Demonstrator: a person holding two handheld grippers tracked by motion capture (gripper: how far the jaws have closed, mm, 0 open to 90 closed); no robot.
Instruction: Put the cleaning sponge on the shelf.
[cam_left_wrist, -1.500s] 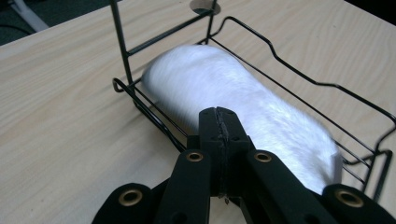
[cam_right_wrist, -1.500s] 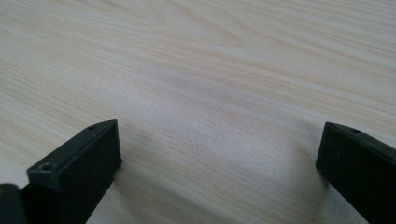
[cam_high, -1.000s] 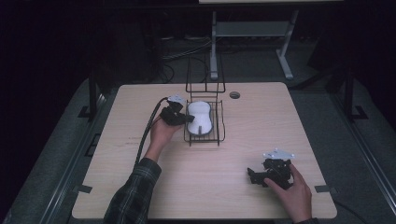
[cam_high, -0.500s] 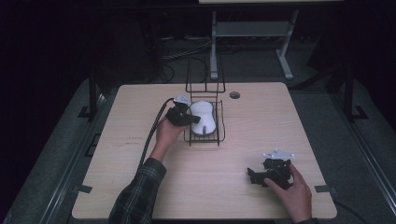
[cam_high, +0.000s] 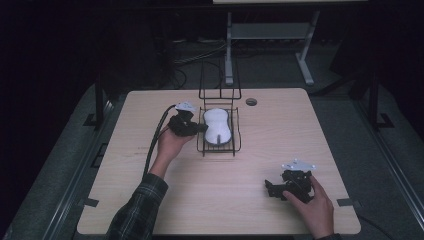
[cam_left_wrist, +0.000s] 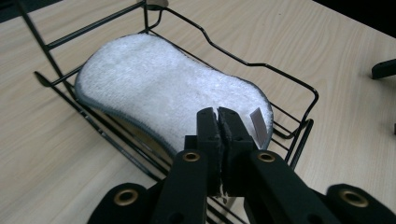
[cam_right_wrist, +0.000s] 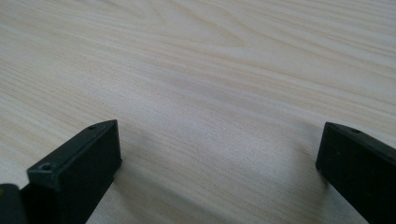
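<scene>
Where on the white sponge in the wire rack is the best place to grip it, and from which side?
Probably the narrow waist of the sponge, from above. It lies flat in the wire rack, whose side rails block a level approach, and its peanut outline pinches in at the middle, so open fingers would span it there. The left gripper sits shut over its near end.
</scene>
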